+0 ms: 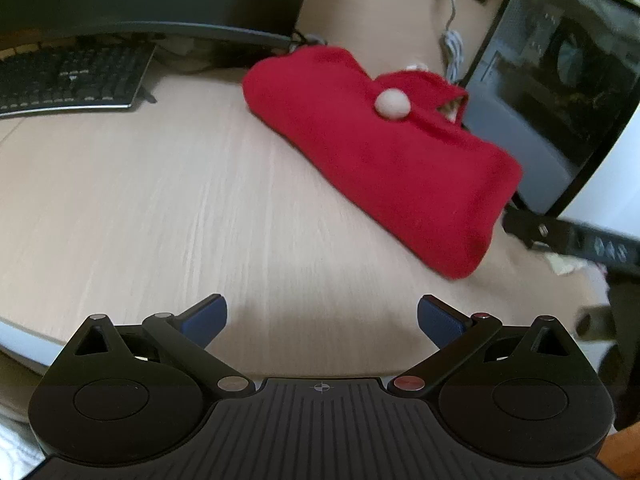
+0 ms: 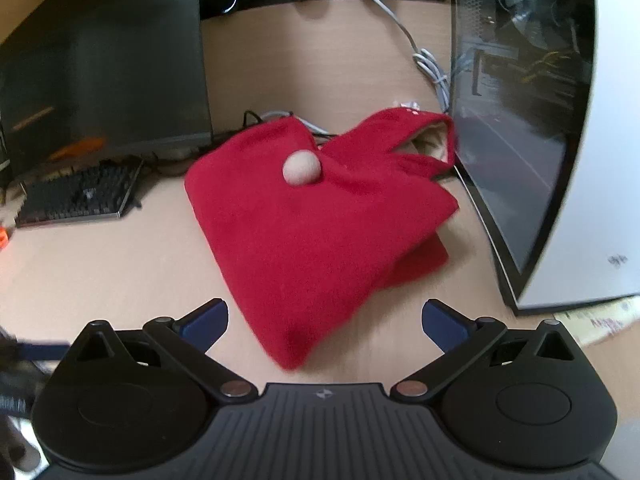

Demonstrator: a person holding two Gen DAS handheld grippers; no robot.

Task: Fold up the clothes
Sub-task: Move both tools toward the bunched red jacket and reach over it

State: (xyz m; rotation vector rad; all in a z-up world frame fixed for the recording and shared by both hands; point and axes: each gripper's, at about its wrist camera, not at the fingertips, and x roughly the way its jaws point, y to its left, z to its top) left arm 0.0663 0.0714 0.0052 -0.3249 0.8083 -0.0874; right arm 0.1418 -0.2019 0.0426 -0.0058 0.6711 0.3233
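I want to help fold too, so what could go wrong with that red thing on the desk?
The red garment lies bunched, with a pom-pom on top, so a fold over that bump might come out lumpy. It sits close to the computer case and the grey cable, so dragging the cloth could snag the cable. Both the left gripper and the right gripper are open and empty, so a shallow pinch might slip off.

Pale wood-grain desk (image 1: 160,200), possibly a dark monitor (image 2: 100,60) behind.
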